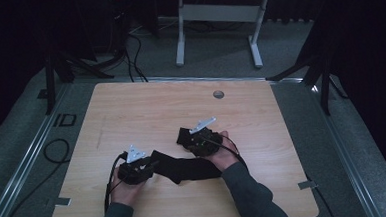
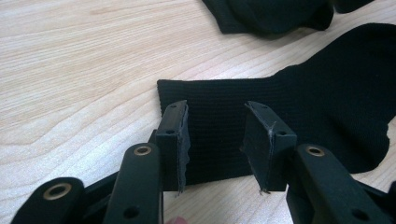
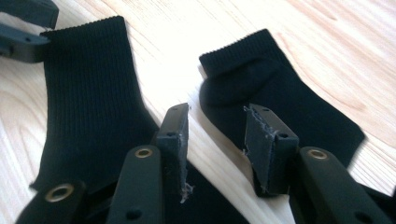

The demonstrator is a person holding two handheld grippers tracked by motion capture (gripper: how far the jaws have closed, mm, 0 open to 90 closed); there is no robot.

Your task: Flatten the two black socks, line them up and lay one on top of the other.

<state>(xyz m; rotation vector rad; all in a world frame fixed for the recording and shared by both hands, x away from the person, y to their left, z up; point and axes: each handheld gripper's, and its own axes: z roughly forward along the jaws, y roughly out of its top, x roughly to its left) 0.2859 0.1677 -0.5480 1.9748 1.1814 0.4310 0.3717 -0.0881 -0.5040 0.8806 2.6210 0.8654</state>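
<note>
A long black sock (image 1: 189, 169) lies flat across the wooden table (image 1: 146, 106) between the person's two hands. My left gripper (image 1: 149, 165) rests at the sock's ribbed cuff end (image 2: 327, 93). Its jaws stand open with the cuff edge lying flat between them, and the pads (image 2: 180, 140) do not press on it. A second black sock (image 1: 181, 133), short and partly folded over, lies just beyond the long one (image 3: 280, 93). My right gripper (image 3: 217, 112) hovers open over the strip of bare wood between the long sock (image 3: 88, 102) and the short one, with nothing in its jaws.
A round cable hole (image 1: 218, 94) sits near the table's far edge. Grey tape tabs (image 1: 307, 184) mark the front corners. A white desk frame (image 1: 180, 39) and black stand legs (image 1: 324, 76) are on the floor behind, with cables (image 1: 58, 150) at the left.
</note>
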